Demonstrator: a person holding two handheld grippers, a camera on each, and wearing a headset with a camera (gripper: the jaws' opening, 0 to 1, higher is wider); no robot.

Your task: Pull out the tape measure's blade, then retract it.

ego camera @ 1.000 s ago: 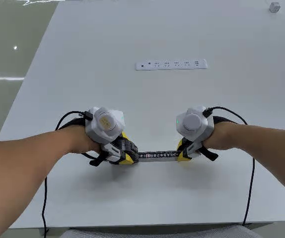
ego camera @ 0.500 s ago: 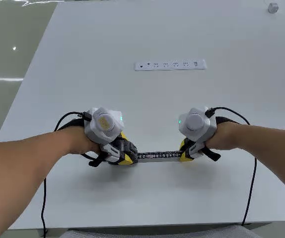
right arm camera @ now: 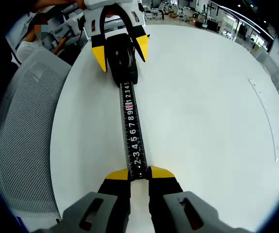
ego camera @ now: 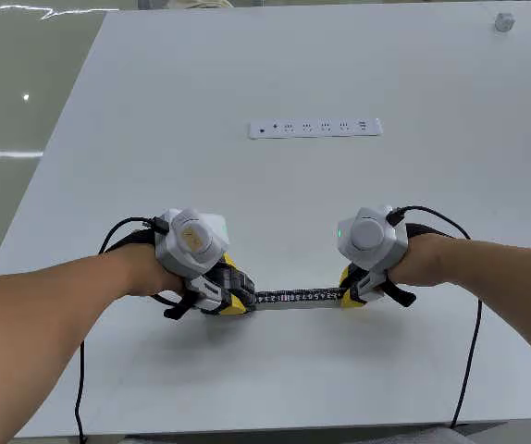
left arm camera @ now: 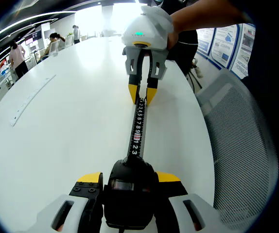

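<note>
A tape measure lay stretched across the near part of a broad, smooth white surface [ego camera: 293,203]. Its long axis ran left to right in front of the person, roughly parallel to the near edge. The black, rounded case [left arm camera: 130,194] sat at the left end with its mouth pointing right. The blade [right arm camera: 130,126] ran out of it in a straight, narrow strip, printed face up, with numerals and one red mark. The low numbers were at the right end.

The left claw [left arm camera: 130,177] was closed around the case, one yellow-tipped jaw on each side. The right claw [right arm camera: 139,173] was pinched almost fully closed on the free end of the blade, its yellow tips meeting over the strip. The two claws faced each other along the blade, well apart. Whether the blade touched the surface or hung just above it could not be told.

Beyond the tape lay wide bare room. A flat white power strip [ego camera: 314,128] lay well beyond it, toward the far side, and a small grey object [ego camera: 504,21] sat near the far right corner. The near edge was close behind the hands, with a grey mesh chair [right arm camera: 23,121] beside it. A black cable [ego camera: 474,324] trailed from each claw toward that edge.
</note>
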